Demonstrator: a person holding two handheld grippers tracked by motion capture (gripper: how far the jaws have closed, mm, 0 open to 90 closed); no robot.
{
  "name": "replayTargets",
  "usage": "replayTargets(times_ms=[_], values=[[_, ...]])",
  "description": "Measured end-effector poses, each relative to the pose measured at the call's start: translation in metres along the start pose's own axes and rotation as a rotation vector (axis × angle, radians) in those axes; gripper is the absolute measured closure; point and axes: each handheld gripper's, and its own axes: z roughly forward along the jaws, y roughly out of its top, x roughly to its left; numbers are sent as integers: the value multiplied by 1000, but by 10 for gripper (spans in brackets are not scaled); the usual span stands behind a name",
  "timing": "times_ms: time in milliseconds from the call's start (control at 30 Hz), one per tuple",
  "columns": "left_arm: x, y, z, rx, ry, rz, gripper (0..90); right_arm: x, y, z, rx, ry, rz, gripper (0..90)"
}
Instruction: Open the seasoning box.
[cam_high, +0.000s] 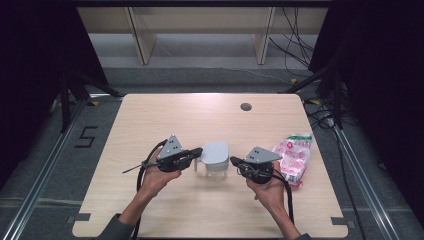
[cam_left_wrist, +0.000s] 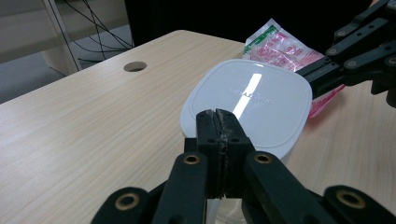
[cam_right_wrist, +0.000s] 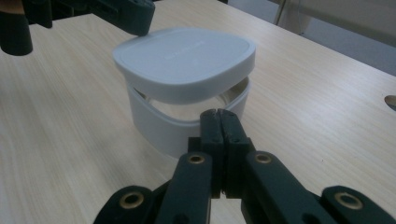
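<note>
Both the left gripper (cam_high: 198, 151) and right gripper (cam_high: 233, 161) have jaws pressed together, flanking the container (cam_high: 215, 167) whose lid (cam_high: 214, 152) sits tilted.

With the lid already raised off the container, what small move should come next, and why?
Probably the left gripper should carry the lid sideways, clear of the container. The lid sits tilted, a gap showing above the container's rim, and the right gripper, jaws together, meets the near wall as if steadying it.
</note>
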Motion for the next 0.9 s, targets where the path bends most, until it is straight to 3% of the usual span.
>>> replayTargets(times_ms=[100,167,233,300,333,367,500,567,600,667,900], values=[[-1,0,0,2,3,-3,883,1,0,2,11,9,16,900],[0,0,0,0,4,-6,883,0,2,3,3,14,-24,900],[0,-1,0,0,6,-4,883,2,2,2,13,15,-5,900],[0,0,0,1,0,7,883,4,5,2,9,14,-9,900],[1,0,0,2,-1,14,883,3,7,2,-9,6,-36,900],[0,-1,0,1,4,-5,883,4,8,1,-10,12,-45,900],[1,-1,-1,1,0,4,863,5,11,1,-14,11,-38,900],[2,-1,-1,3,5,2,831,6,12,1,-15,16,-30,900],[1,-1,-4,-2,-17,-16,777,5,12,2,-24,17,-37,900],[-1,-1,-8,-4,-13,-24,715,6,12,3,-33,14,-24,900],[-1,-5,-20,8,-20,-7,564,8,16,3,-32,22,-28,900]])
